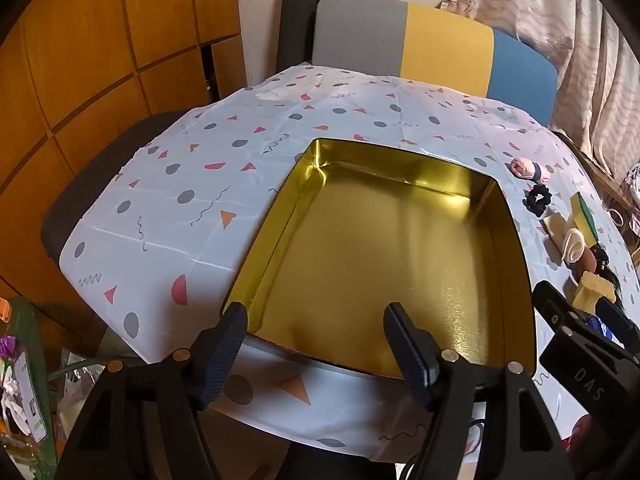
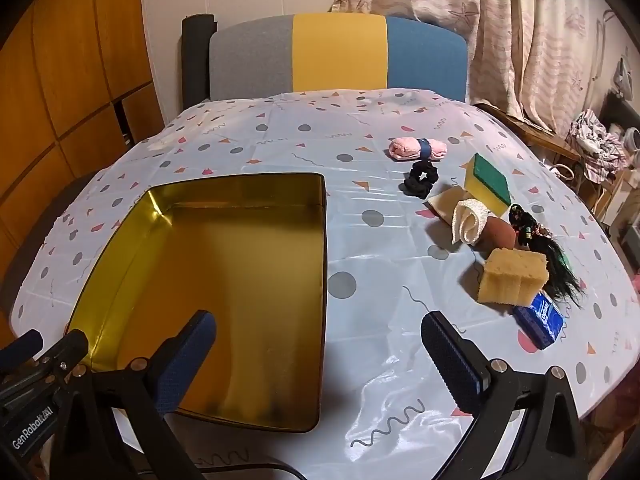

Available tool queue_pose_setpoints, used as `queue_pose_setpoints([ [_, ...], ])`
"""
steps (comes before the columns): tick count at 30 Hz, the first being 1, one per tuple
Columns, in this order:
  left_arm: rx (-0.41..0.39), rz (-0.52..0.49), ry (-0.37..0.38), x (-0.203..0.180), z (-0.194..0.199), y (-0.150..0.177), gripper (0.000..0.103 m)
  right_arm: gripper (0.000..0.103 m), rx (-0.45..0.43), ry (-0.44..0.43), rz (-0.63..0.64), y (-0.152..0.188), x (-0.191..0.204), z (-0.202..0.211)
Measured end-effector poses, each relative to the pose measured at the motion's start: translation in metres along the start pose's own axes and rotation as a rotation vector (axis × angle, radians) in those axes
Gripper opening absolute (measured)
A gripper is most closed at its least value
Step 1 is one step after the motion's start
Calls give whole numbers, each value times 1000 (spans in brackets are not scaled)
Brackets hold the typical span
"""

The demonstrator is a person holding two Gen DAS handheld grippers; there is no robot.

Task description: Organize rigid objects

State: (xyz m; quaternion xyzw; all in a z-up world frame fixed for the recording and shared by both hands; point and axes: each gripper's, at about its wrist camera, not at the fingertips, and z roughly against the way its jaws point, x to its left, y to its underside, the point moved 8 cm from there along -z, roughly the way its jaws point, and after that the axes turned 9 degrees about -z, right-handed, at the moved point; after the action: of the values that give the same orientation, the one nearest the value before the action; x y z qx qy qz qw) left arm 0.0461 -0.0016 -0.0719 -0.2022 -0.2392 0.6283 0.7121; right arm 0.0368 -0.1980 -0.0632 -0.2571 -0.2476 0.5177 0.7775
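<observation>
Nothing is in the tin (image 2: 224, 280) yet: its gold floor is bare from wall to wall, so the sorting looks to be at the very start

The tin sits on the patterned cloth (image 2: 280, 136) at the near edge of the table, on the left side of the right wrist view. The left gripper (image 1: 316, 344) hangs over its near rim, jaws part open, nothing between them, one finger outside the tin's left wall and one over its floor. The right gripper (image 2: 316, 356) straddles the tin's right wall with jaws spread wide, also holding nothing

Everything to be sorted lies in a loose row well to the right of the tin. Farthest back, a pink roll (image 2: 416, 149) with a blue band, then a black scrunchie (image 2: 420, 179) just in front of it. Next the green-topped sponge (image 2: 490, 184), a white knitted roll (image 2: 470, 218) leaning on a brown ball (image 2: 498, 234), and a dark hair piece (image 2: 548, 248) trailing beside them. Nearer, a yellow sponge (image 2: 514, 280) touches a blue packet (image 2: 540, 320)

So every item is still out on the cloth, none picked up. My guess: the right gripper goes first, since the packet and yellow sponge lie nearest its open jaws. The whole row is left to do
</observation>
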Motion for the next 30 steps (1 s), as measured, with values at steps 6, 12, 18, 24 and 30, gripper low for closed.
queue_pose_setpoints([
  [6, 12, 10, -4, 4, -2, 2, 72, 103, 1, 0, 7, -2, 2, -2],
  [12, 4, 0, 0, 1, 1, 1, 72, 103, 7, 1, 12, 0, 3, -3],
  [18, -7, -8, -4, 0, 4, -1, 72, 103, 8, 0, 16, 1, 5, -3],
  [24, -8, -12, -4, -1, 5, -1, 72, 103, 12, -3, 24, 3, 7, -3],
  [30, -6, -18, -5, -2, 5, -2, 72, 103, 13, -2, 28, 5, 8, -3],
])
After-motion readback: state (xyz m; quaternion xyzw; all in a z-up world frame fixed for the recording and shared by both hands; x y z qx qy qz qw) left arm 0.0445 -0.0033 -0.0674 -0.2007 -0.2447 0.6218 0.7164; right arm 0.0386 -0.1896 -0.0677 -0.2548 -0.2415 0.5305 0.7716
